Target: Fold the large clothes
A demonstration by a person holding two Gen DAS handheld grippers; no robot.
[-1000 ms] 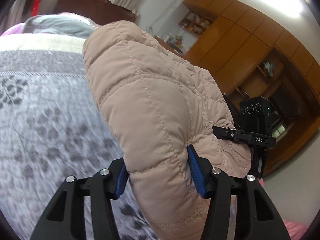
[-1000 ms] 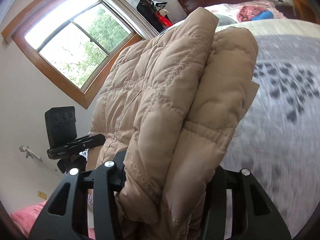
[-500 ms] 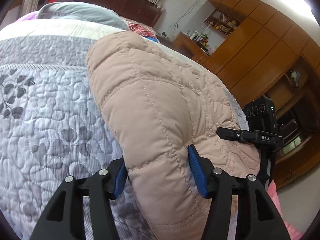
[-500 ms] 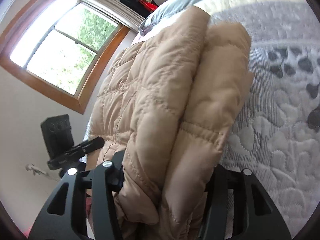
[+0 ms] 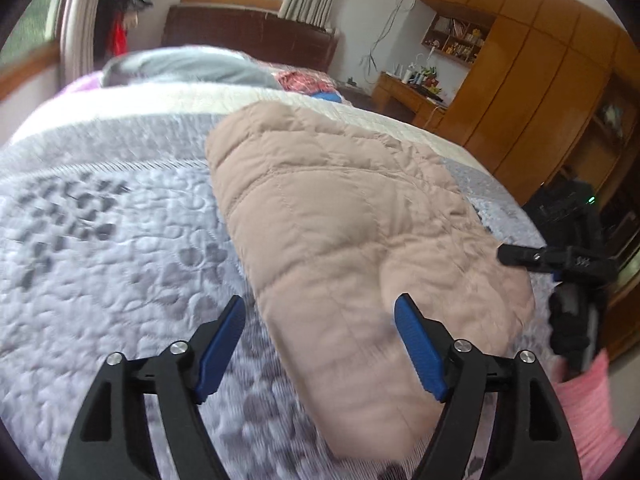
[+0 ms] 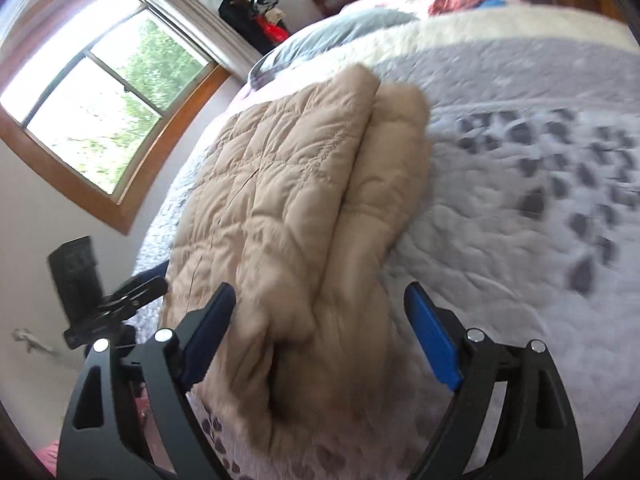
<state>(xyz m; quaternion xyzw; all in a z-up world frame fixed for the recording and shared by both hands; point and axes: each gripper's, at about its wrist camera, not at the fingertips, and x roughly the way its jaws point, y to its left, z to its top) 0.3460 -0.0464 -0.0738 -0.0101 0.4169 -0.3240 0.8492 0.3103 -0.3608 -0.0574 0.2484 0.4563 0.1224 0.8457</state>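
Note:
A beige quilted padded jacket (image 5: 344, 224) lies folded in a thick bundle on the grey leaf-patterned quilt (image 5: 100, 248) of the bed. My left gripper (image 5: 320, 320) is open, its blue pads spread on either side of the bundle's near end and apart from the cloth. In the right wrist view the same jacket (image 6: 296, 208) lies on the quilt (image 6: 520, 220) with its folded edge running away from me. My right gripper (image 6: 320, 308) is open too, with its jaws either side of the near end. Each gripper shows at the edge of the other's view.
Pillows and a grey cover (image 5: 184, 68) lie at the head of the bed by a dark headboard (image 5: 248, 36). Wooden wardrobes (image 5: 532, 92) and a desk (image 5: 408, 96) stand to the right. A window (image 6: 100, 108) is on the left wall.
Both grippers have opened and let go of the jacket. The bundle, held up off the bed before, now rests on the quilt.

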